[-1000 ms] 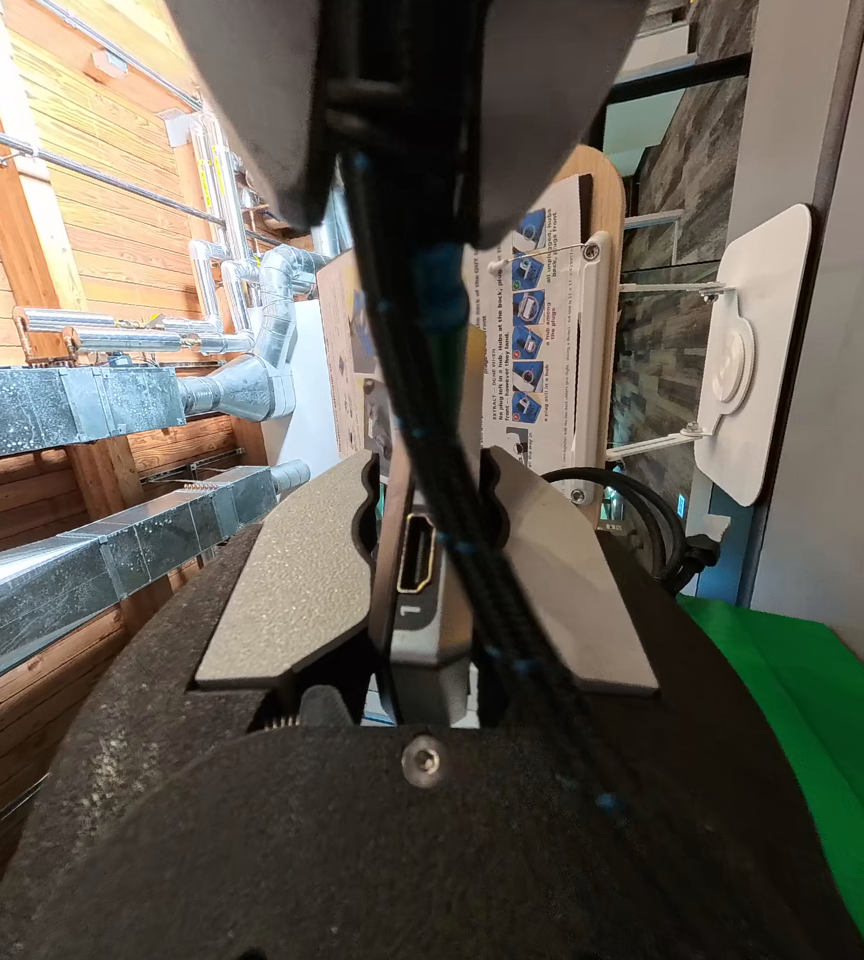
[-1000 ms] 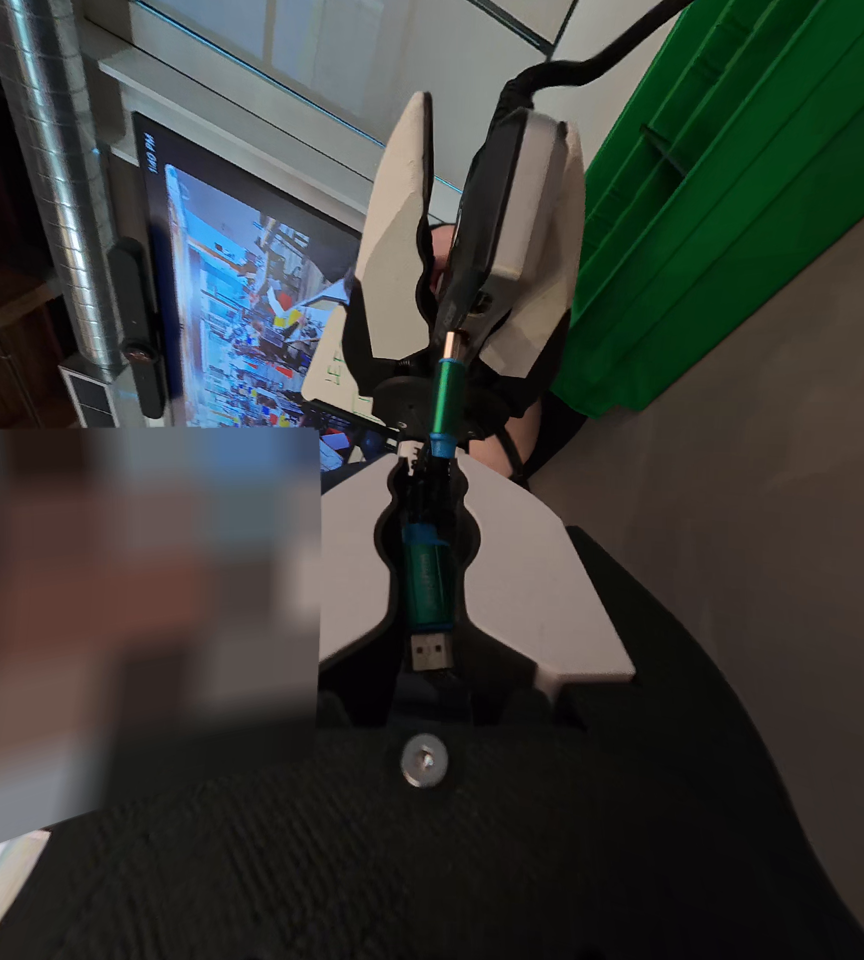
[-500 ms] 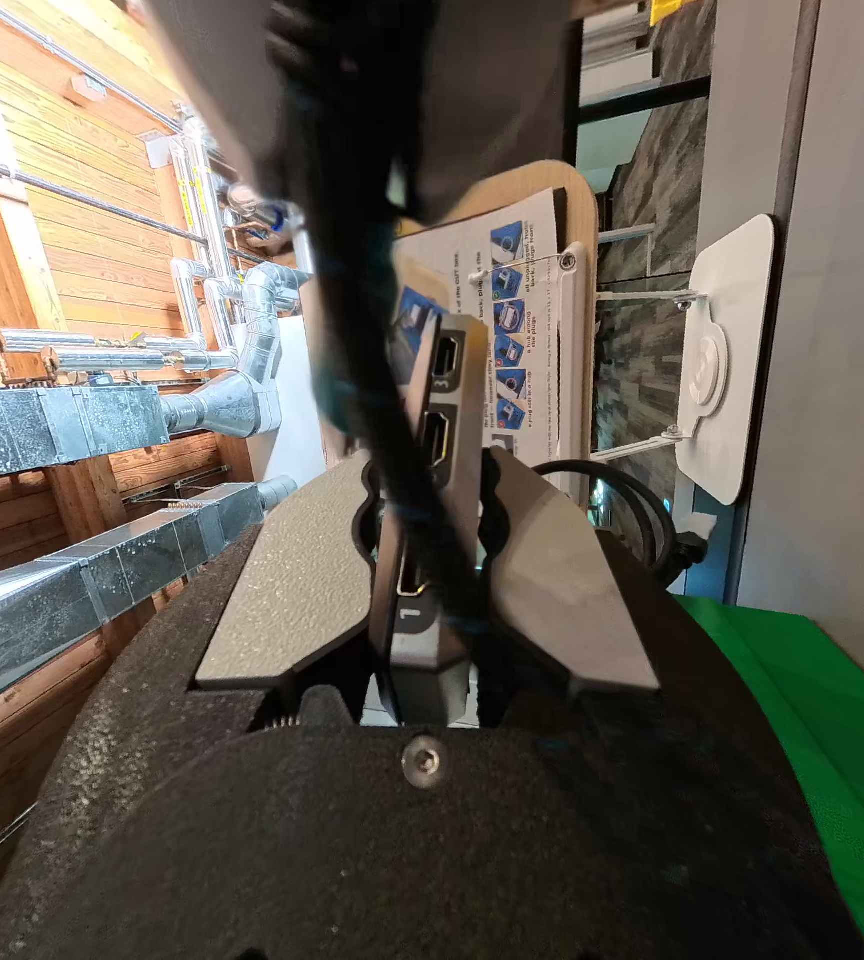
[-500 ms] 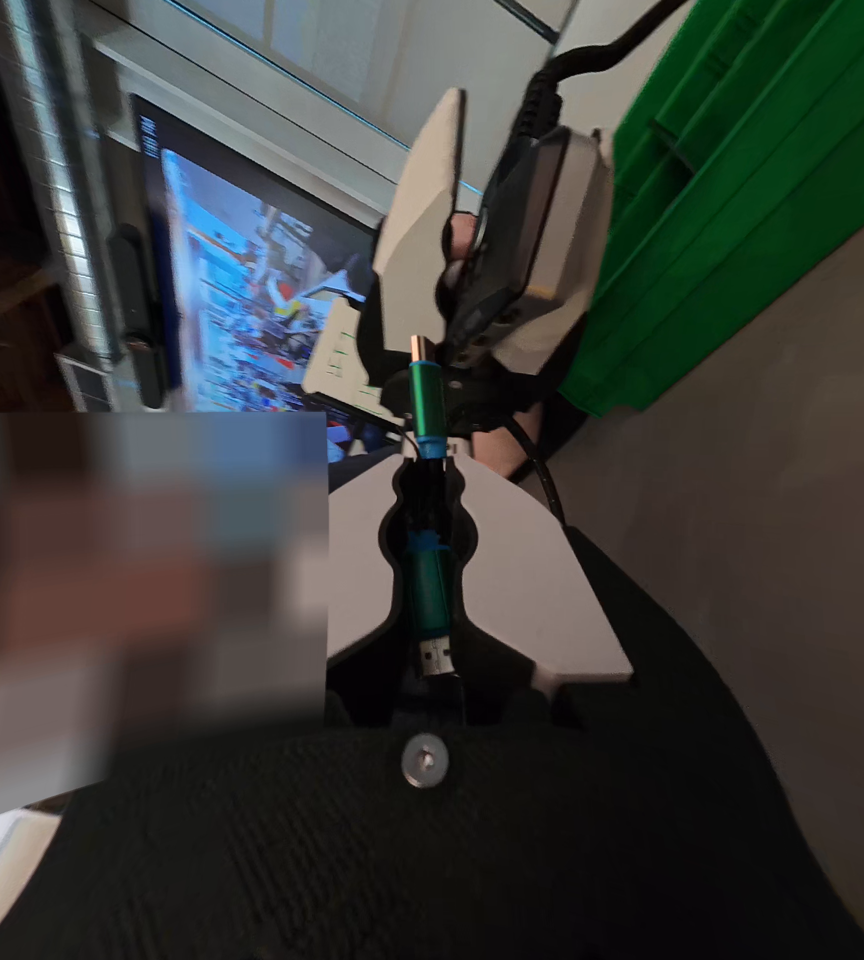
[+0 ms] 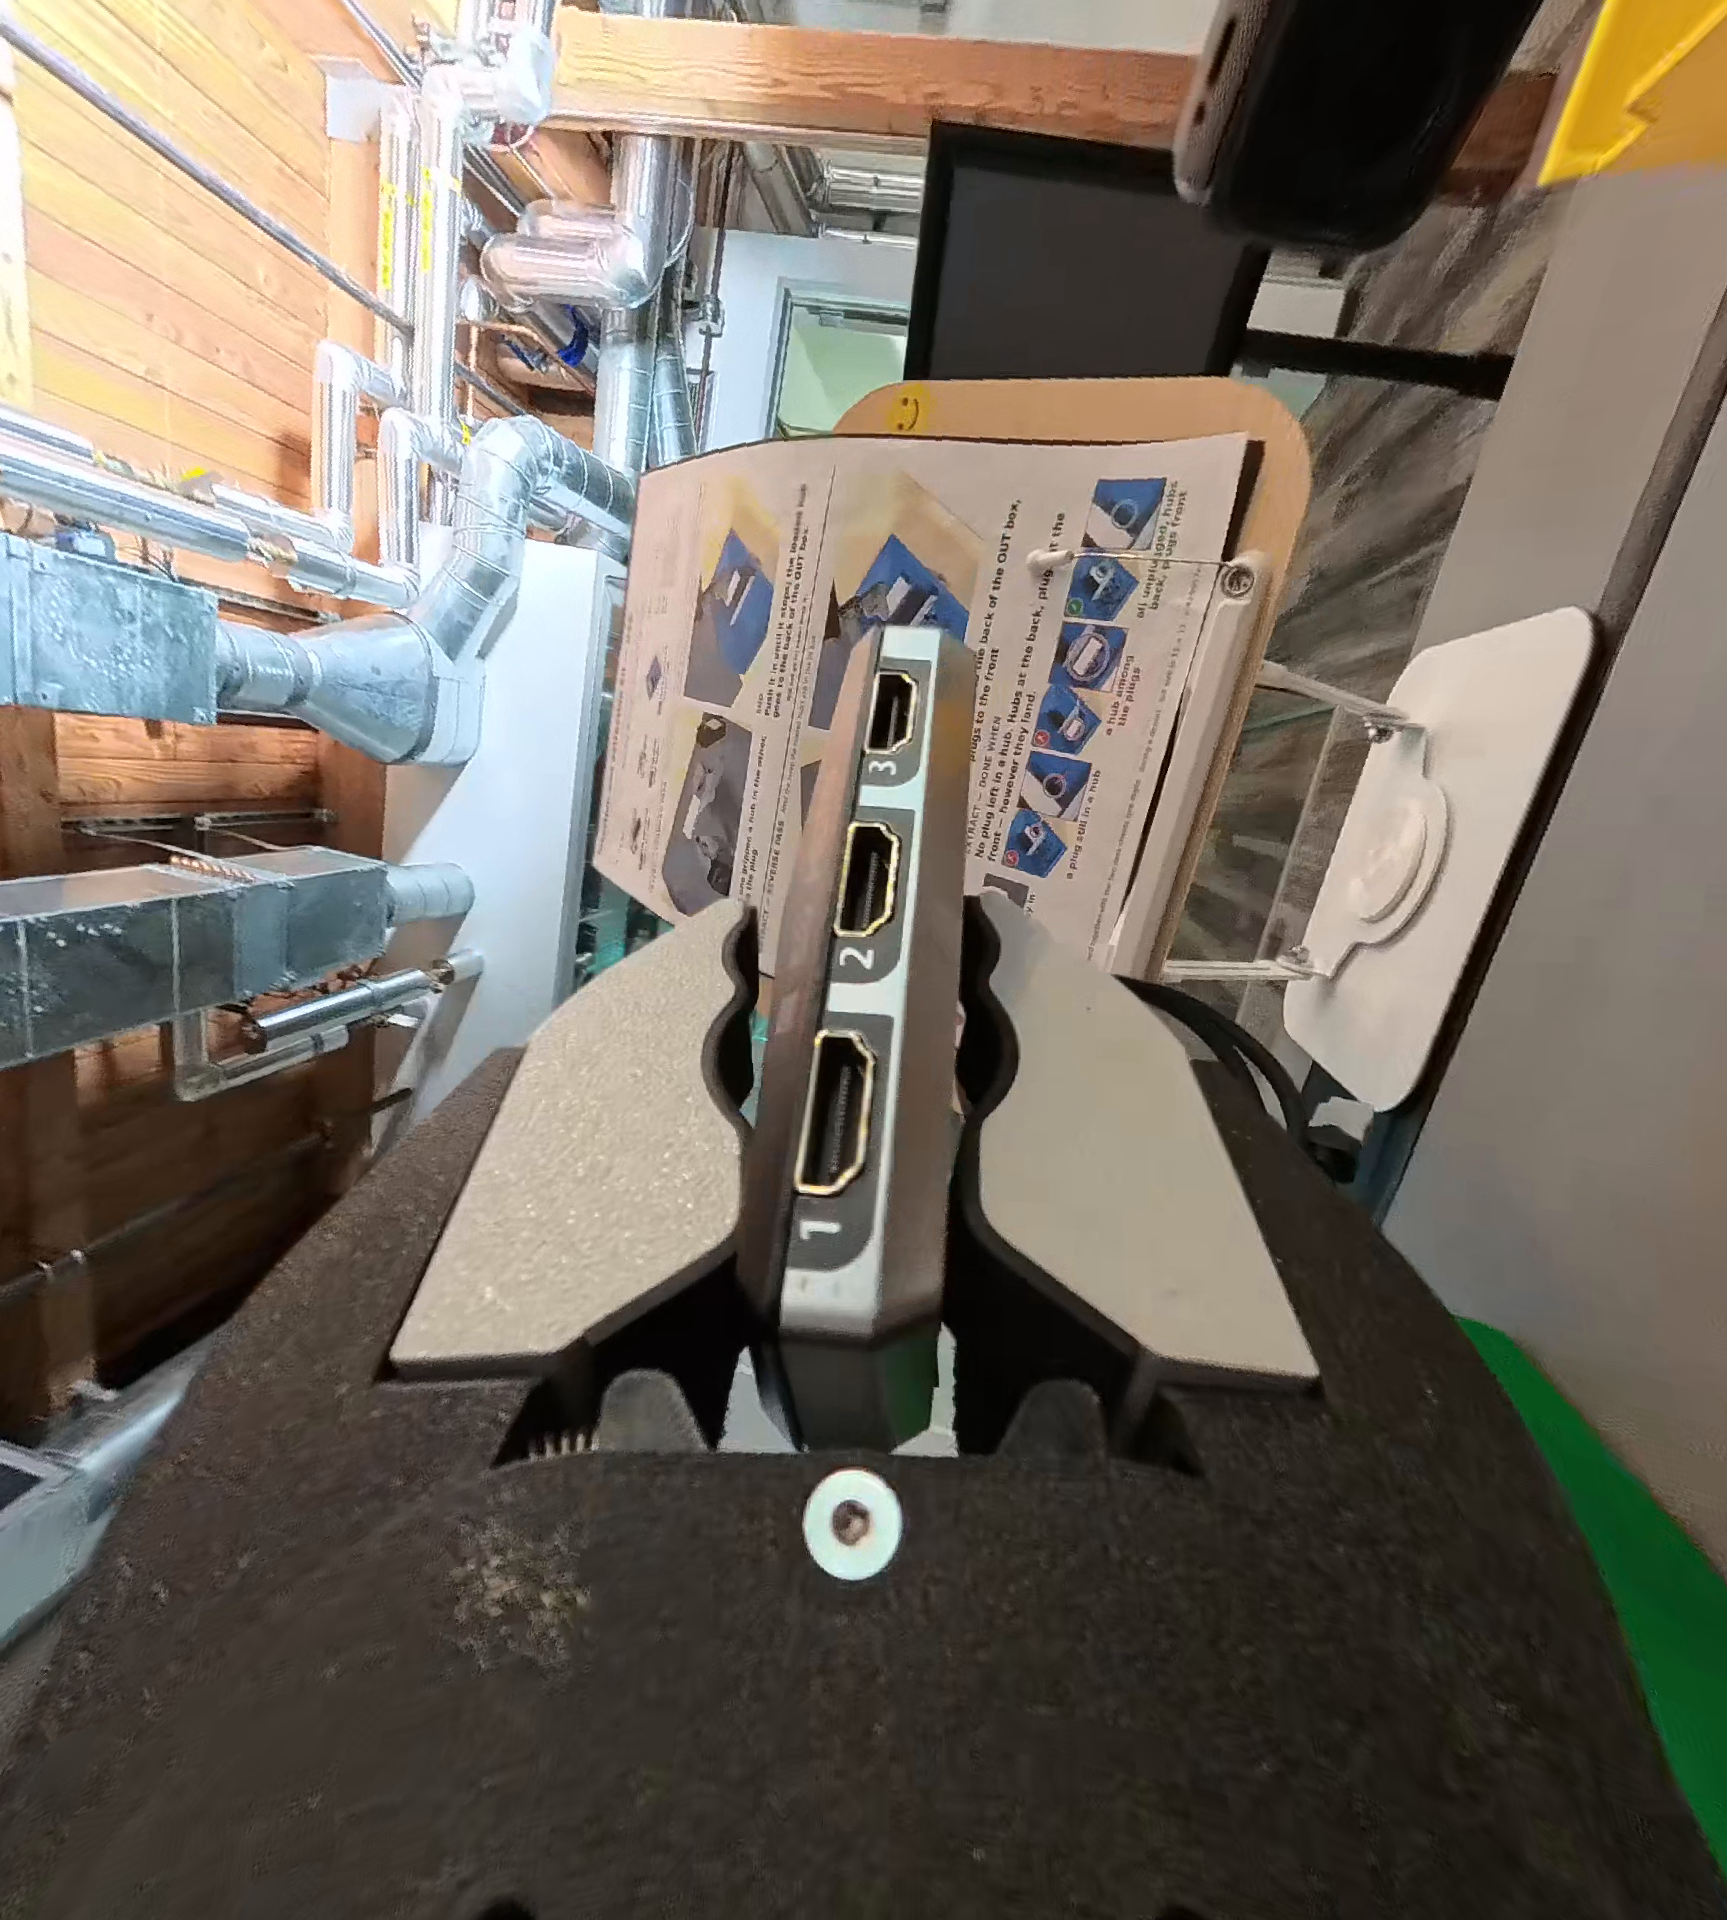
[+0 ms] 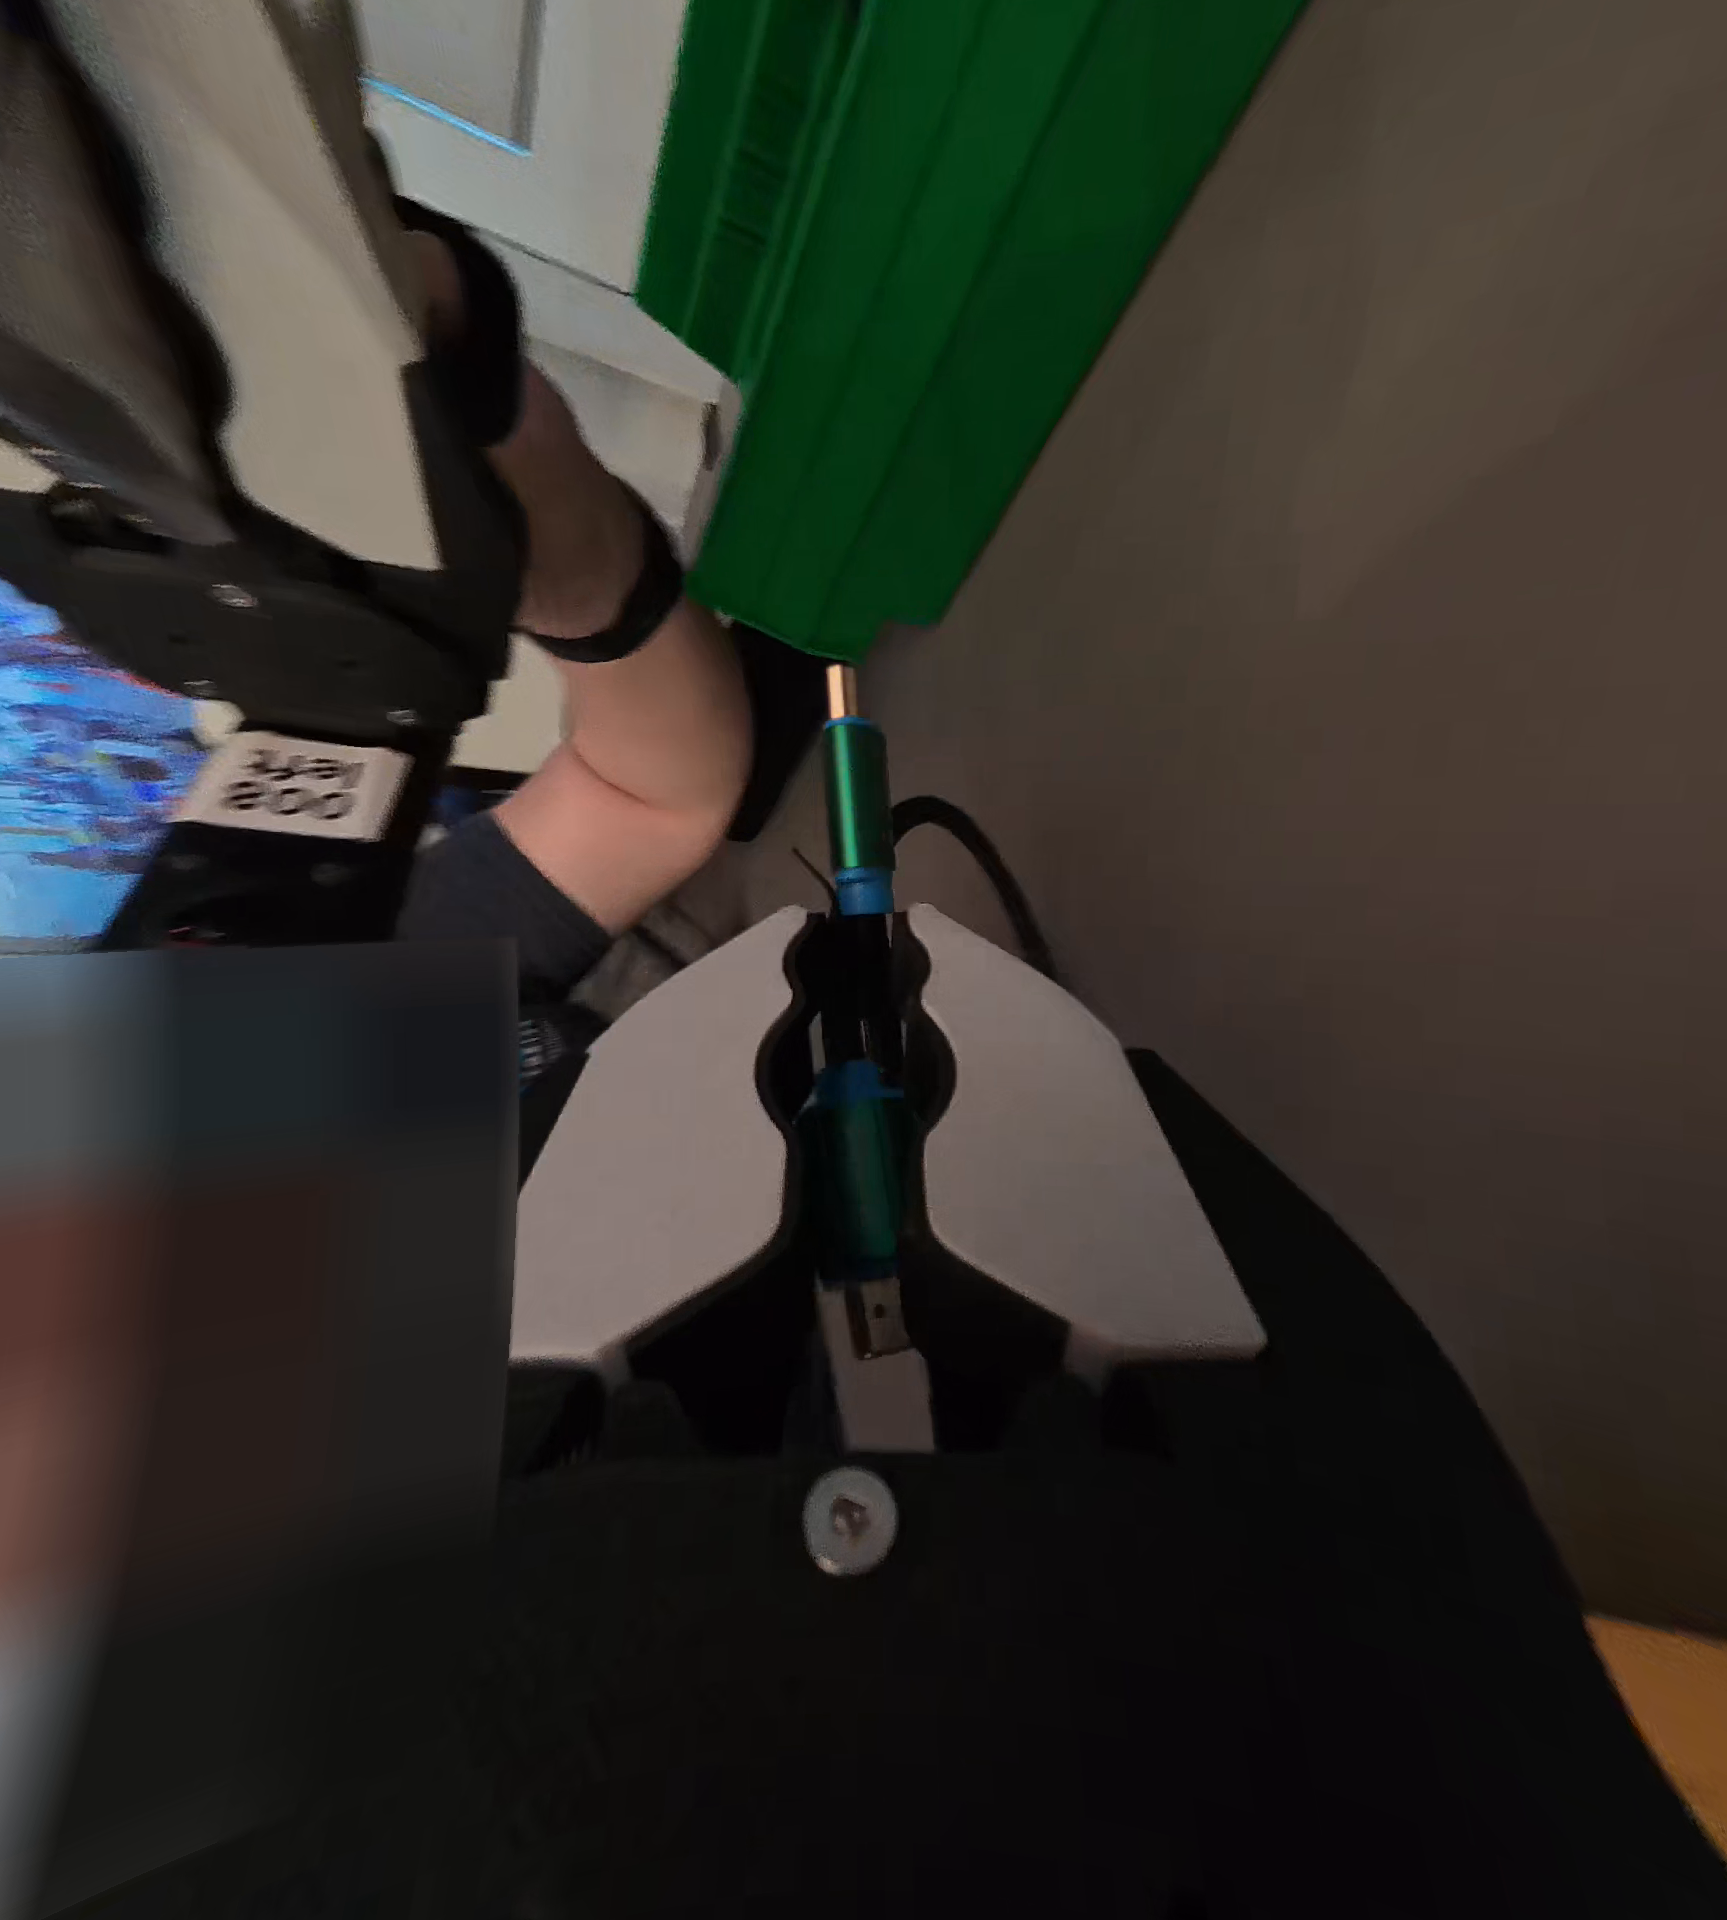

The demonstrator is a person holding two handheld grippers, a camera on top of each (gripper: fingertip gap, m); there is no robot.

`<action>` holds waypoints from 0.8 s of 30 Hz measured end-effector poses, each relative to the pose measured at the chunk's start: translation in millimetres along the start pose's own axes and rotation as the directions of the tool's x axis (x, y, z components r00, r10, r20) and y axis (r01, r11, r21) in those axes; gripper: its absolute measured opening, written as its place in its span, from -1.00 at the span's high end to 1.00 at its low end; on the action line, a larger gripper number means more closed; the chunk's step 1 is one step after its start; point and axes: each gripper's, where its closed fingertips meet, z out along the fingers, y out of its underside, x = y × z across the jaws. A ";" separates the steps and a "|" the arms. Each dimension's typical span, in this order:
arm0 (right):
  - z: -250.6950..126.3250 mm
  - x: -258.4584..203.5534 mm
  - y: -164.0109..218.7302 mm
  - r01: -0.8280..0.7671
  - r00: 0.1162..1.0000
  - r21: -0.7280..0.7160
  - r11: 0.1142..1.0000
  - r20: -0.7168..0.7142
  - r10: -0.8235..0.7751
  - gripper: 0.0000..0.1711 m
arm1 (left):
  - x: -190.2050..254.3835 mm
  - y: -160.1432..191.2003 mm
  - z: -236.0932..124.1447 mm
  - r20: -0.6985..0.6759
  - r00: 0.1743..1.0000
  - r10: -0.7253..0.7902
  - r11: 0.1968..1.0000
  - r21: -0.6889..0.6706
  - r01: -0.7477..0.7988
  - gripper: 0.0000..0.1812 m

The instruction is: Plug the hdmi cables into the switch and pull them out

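Pulled clear a second ago: right tongs (image 6: 854, 925) clamped green hdmi cable (image 6: 857, 795); left tongs (image 5: 859, 935) gripped switch (image 5: 864, 997), ports apparently all empty.

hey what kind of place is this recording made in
Probably an industrial-style workshop or lab: silver metal ventilation ducts run along a wooden plank wall, and an illustrated paper instruction sheet stands on a board behind the grey HDMI switch.

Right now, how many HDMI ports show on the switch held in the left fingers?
3, in a row along its edge: nearest port, middle port, farthest port. All look empty; other sides are hidden.
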 end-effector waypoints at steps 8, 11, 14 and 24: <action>13.5 39.6 16.2 0.096 0.882 -0.204 0.974 -0.436 -0.178 0.85 | -6.6 -0.7 -0.9 -0.024 0.998 -0.065 0.998 0.013 0.065 0.59; 10.9 58.9 17.1 0.087 0.781 -0.234 0.968 -0.587 -0.212 0.86 | -10.3 -1.4 -2.5 -0.025 0.995 -0.096 0.995 0.025 0.097 0.59; 8.1 67.5 18.9 0.090 0.705 -0.273 0.958 -0.662 -0.255 0.97 | -12.5 -3.5 -3.8 -0.015 0.995 -0.098 0.994 0.038 0.098 0.59; 4.8 32.0 -14.9 0.351 0.685 -0.122 0.928 -0.642 -0.344 0.93 | -22.9 -4.4 -7.7 0.008 0.992 -0.123 0.991 0.052 0.123 0.59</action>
